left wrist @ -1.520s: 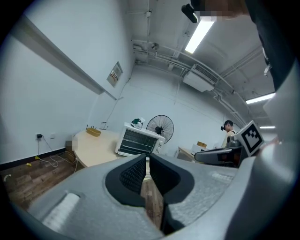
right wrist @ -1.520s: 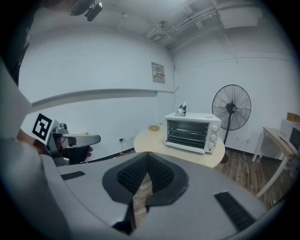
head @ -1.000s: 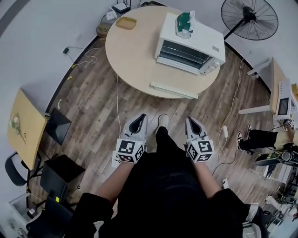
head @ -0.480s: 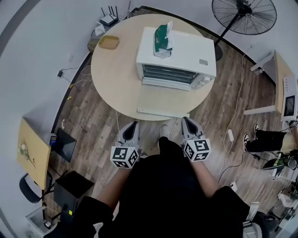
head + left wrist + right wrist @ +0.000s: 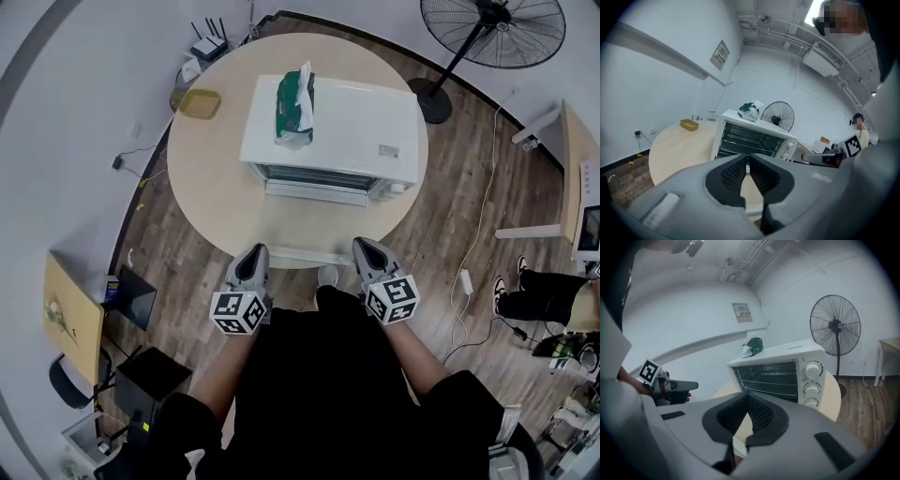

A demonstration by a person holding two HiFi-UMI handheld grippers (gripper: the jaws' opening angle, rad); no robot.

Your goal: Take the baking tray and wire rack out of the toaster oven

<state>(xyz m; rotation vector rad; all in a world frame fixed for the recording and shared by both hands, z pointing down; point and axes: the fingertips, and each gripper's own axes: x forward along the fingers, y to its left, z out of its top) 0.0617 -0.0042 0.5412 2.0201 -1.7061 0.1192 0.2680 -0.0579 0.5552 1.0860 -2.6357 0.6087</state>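
You hold both grippers low in front of you, at the near edge of the round table (image 5: 211, 202). Your left gripper (image 5: 252, 253) is at 7 o'clock from the toaster oven (image 5: 347, 122). Your right gripper (image 5: 366, 247) is at 5 o'clock from it. Both point toward 12 o'clock, at the oven.

In the left gripper view, the two dark pads (image 5: 733, 174) sit almost together, with just a thin slit between them. Nothing is in that slit. In the right gripper view, the jaws are pressed together and hold nothing.

The white oven stands in the middle of the table, facing you. Its door (image 5: 302, 255) is open and lies flat, and its far edge is just beside your gripper tips. Through the open front you can see the wire rack (image 5: 771, 380) inside the oven. The baking tray is hard to pick out in the dark inside. Three round knobs (image 5: 812, 379) sit on the right side of the oven's front.

A green tissue pack (image 5: 292, 98) lies on top of the oven, toward its left end. A small yellow dish (image 5: 200, 103) sits on the table at 10 o'clock from the oven. A big black fan (image 5: 494, 33) stands on the floor at 2 o'clock.
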